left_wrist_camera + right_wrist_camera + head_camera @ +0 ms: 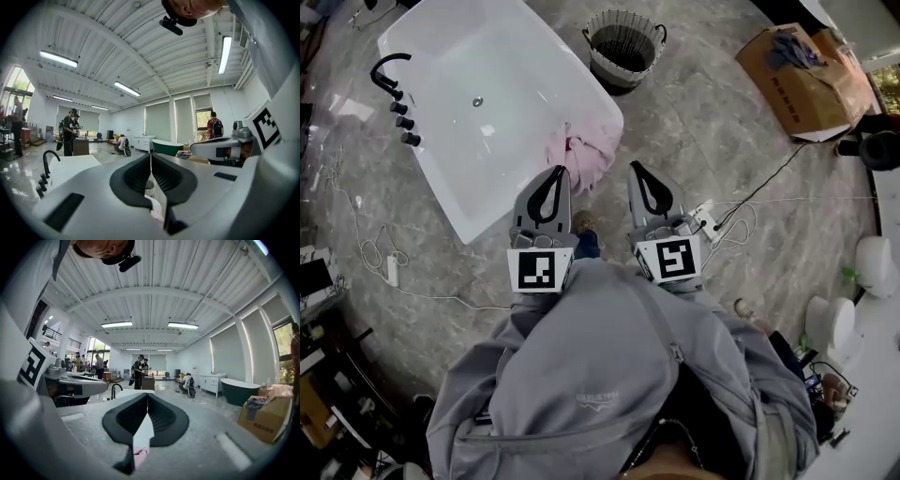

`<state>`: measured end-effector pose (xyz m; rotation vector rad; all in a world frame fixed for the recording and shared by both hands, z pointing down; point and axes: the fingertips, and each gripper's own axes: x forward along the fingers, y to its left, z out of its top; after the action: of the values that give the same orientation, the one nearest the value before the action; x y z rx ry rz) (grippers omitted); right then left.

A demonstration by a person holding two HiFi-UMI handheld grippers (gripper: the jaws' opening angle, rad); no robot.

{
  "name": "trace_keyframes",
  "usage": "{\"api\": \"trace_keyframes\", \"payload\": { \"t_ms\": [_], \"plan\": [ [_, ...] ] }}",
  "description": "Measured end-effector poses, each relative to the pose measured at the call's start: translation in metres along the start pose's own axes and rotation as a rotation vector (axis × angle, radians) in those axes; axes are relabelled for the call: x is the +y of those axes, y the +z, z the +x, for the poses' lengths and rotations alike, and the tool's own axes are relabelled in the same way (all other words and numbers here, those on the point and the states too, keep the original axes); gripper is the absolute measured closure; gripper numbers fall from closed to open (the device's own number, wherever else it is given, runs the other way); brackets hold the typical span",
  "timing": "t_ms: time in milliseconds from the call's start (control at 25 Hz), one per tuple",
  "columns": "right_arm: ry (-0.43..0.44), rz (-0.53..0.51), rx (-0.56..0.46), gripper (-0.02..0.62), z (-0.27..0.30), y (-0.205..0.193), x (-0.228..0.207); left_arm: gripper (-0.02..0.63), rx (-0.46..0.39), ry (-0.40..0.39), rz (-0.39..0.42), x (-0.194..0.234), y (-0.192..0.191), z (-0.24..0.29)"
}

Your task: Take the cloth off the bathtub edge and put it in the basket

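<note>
A pink cloth (584, 150) hangs over the near corner of the white bathtub (478, 112). The dark woven basket (623, 45) stands on the floor beyond the tub's right side. My left gripper (558, 172) and right gripper (635, 169) are held side by side just short of the cloth, both pointing toward it. Each is shut with nothing between its jaws. In the left gripper view the shut left gripper (151, 155) points level across the room, and a bit of pink shows low in the gap. The right gripper (147, 397) looks the same in its own view.
A black faucet (386, 73) with knobs sits on the tub's left rim. An open cardboard box (806, 80) lies at the far right. Cables and a power strip (705, 220) lie on the marble floor by my right gripper. Several people stand in the distance.
</note>
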<state>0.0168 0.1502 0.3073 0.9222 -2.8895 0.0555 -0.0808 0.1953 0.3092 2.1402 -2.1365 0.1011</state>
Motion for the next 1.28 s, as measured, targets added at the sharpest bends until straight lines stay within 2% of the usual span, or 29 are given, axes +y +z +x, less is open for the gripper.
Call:
{"api": "trace_keyframes", "payload": {
  "t_ms": [240, 520, 800, 1280],
  "plan": [
    [-0.034, 0.015, 0.012, 0.591, 0.033, -0.004, -0.011, 0.594, 0.021, -0.026, 0.000, 0.023, -0.005, 0.031],
    [-0.035, 0.032, 0.053, 0.591, 0.046, -0.012, -0.027, 0.594, 0.061, -0.047, -0.004, 0.020, -0.013, 0.052],
    [-0.001, 0.017, 0.044, 0.591, 0.057, -0.009, -0.045, 0.594, 0.067, -0.024, -0.013, 0.014, -0.014, 0.067],
    [0.069, -0.007, 0.079, 0.591, 0.081, -0.040, -0.047, 0.594, 0.094, -0.005, -0.011, 0.018, -0.038, 0.088]
  ]
}}
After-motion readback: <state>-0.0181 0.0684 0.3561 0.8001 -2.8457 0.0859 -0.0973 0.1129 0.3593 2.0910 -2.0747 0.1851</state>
